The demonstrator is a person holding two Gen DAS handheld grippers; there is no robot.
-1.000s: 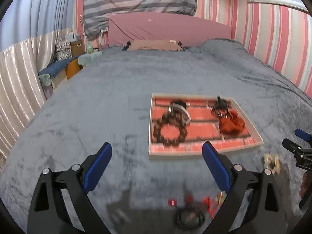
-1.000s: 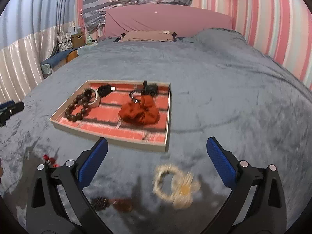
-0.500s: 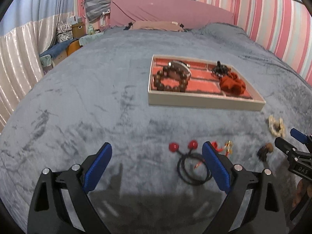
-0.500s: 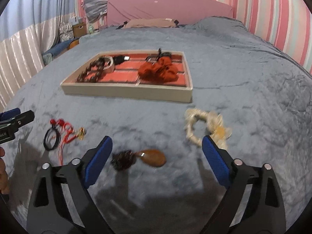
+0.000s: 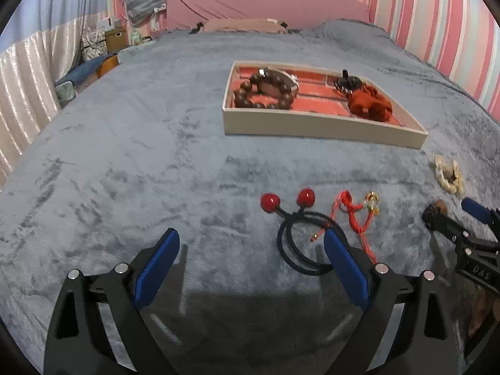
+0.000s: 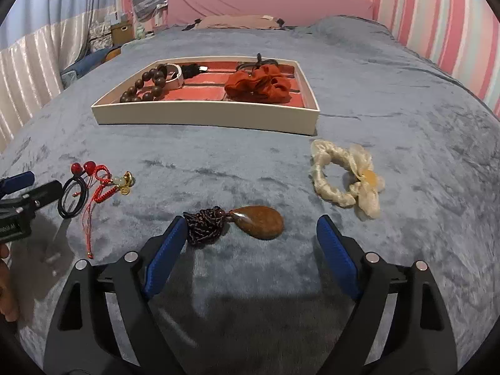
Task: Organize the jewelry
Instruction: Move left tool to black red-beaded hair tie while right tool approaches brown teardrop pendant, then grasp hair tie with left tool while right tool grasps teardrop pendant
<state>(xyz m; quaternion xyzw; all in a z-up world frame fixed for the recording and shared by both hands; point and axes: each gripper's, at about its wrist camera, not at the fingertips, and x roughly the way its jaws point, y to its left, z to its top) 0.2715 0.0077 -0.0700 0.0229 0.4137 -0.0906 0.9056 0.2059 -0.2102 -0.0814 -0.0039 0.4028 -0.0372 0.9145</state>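
A cream tray (image 5: 312, 123) (image 6: 203, 115) with a red lining sits on the grey bedspread and holds a brown bead bracelet (image 5: 265, 89) (image 6: 143, 86) and a rust scrunchie (image 5: 372, 103) (image 6: 259, 86). Loose in front of it lie a black hair tie with red balls (image 5: 300, 231) (image 6: 73, 192), a red cord charm (image 5: 356, 209) (image 6: 103, 184), a brown teardrop pendant (image 6: 257, 222) and a cream scrunchie (image 6: 347, 178) (image 5: 448, 173). My left gripper (image 5: 250, 265) is open, low by the hair tie. My right gripper (image 6: 248, 253) is open, just before the pendant.
The bed's pink headboard (image 6: 268, 0) and a pillow (image 6: 237, 22) stand at the far end. Boxes and clutter (image 5: 103, 37) sit beside the bed at the far left. A striped pink wall (image 5: 437, 15) runs along the right.
Both grippers have dropped lower and pulled back from the tray, so the loose jewelry now lies just ahead of the fingers. Both stay open.
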